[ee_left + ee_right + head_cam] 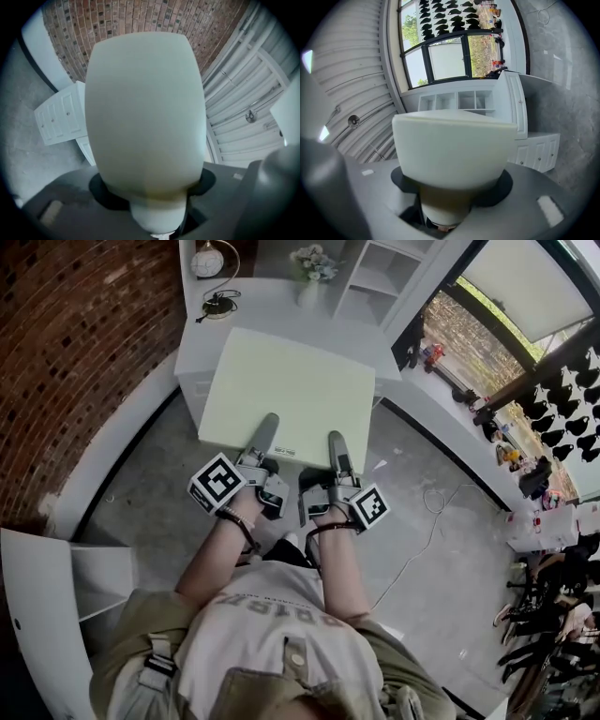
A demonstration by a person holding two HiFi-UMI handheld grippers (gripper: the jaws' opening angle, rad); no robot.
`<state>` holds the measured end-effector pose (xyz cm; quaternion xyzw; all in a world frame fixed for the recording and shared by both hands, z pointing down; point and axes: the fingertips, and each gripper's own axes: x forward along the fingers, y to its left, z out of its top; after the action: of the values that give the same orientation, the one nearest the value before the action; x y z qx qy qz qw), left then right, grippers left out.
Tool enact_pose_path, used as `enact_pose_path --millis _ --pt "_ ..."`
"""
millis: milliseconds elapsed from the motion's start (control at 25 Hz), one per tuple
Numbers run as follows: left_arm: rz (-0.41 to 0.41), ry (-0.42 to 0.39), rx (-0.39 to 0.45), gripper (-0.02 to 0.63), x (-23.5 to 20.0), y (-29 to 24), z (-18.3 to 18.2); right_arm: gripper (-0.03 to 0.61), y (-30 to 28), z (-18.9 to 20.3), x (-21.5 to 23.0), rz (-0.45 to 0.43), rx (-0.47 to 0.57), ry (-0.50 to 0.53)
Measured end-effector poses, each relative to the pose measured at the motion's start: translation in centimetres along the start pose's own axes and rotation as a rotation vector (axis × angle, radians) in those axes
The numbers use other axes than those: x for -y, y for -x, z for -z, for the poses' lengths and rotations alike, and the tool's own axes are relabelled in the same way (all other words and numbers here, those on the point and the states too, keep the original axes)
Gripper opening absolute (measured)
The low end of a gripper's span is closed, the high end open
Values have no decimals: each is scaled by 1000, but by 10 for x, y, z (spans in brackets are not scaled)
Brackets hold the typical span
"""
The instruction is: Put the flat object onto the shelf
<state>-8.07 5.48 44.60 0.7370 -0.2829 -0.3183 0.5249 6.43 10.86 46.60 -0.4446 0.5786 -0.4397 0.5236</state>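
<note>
A flat pale cream board (291, 395) is held out level in front of me, its far part over the white drawer cabinet (192, 357). My left gripper (266, 430) grips the board's near edge at the left, one grey finger lying on top. My right gripper (337, 448) grips the same edge at the right. In the left gripper view the board (145, 108) fills the middle and runs down into the left gripper (157, 213). The right gripper view shows the board (452, 145) seated in the right gripper (443, 211). The lower jaws are hidden under the board.
A white open shelf unit (375, 277) stands behind the cabinet, with a flower vase (312, 268) and a round lamp (208, 261) beside it. A brick wall (75, 352) is on the left. White furniture (37, 606) stands near left; a cable (427, 521) lies on the floor at right.
</note>
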Motion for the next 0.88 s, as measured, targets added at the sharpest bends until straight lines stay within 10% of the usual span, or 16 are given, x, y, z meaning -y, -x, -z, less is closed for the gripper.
enact_pose_path --millis 280,880 --pt "3 -83 -35 400 -9 -23 -5 267 -21 -41 2 -17 37 24" --pt "12 -86 48 341 -21 -145 -28 272 -139 -131 13 -41 -100 57"
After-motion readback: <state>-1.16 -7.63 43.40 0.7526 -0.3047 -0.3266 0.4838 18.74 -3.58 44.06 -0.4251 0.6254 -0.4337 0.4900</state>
